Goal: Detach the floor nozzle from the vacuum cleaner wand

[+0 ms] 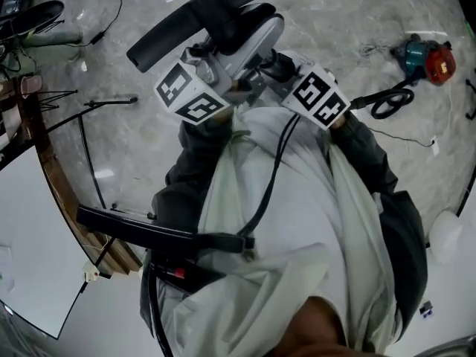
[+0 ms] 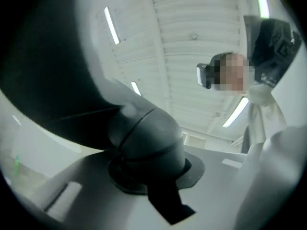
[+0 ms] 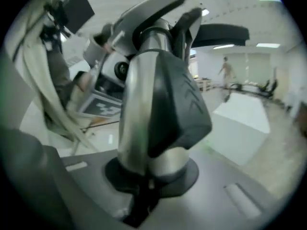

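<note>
Floor nozzle [image 1: 204, 13]: black bar at 12 o'clock in head view, held up off the floor. Silver wand [image 1: 256, 42] meets it just below. Left gripper [image 1: 210, 65], 11 o'clock, clamps the nozzle's dark swivel neck [image 2: 144, 138]. Right gripper [image 1: 277, 69], 1 o'clock, clamps the wand beside its dark collar [image 3: 180, 104].
</note>
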The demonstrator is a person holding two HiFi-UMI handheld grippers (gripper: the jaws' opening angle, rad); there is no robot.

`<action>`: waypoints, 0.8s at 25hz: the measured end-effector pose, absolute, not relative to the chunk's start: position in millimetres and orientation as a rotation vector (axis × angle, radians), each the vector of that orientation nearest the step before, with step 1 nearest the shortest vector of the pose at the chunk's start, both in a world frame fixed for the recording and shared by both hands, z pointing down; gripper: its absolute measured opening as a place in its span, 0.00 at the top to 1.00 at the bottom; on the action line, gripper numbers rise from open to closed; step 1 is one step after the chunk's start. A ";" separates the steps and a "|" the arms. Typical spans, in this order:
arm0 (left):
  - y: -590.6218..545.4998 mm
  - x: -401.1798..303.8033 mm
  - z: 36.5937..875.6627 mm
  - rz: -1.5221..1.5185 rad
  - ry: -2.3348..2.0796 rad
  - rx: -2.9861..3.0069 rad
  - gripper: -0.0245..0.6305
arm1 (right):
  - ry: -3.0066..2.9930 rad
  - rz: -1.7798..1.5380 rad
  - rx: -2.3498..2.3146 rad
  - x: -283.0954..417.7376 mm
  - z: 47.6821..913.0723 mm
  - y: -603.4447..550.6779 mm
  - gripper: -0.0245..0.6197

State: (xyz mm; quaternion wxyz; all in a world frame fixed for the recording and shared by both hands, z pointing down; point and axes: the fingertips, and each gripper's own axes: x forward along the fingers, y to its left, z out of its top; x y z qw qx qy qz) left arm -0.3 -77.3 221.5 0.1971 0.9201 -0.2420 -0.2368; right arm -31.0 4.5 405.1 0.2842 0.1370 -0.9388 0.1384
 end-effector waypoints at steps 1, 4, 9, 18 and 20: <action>-81.5 -2.2 227.9 -0.609 -0.752 2.549 0.84 | -2.465 0.317 0.529 -29.7 410.3 -4.2 0.90; -80.3 -3.7 232.7 -0.557 -0.787 2.546 0.85 | -2.405 0.213 0.745 -28.3 415.6 -15.0 0.90; -26.8 5.9 198.3 -0.713 -0.347 2.777 0.85 | -2.635 0.257 0.184 -39.9 395.2 33.5 0.90; -34.2 14.1 211.0 -0.723 -0.265 2.670 0.85 | -2.596 0.506 -0.002 -31.9 399.1 53.0 0.90; -46.1 7.4 219.3 -0.652 -0.463 2.622 0.85 | -2.517 0.401 0.380 -32.1 407.5 32.9 0.90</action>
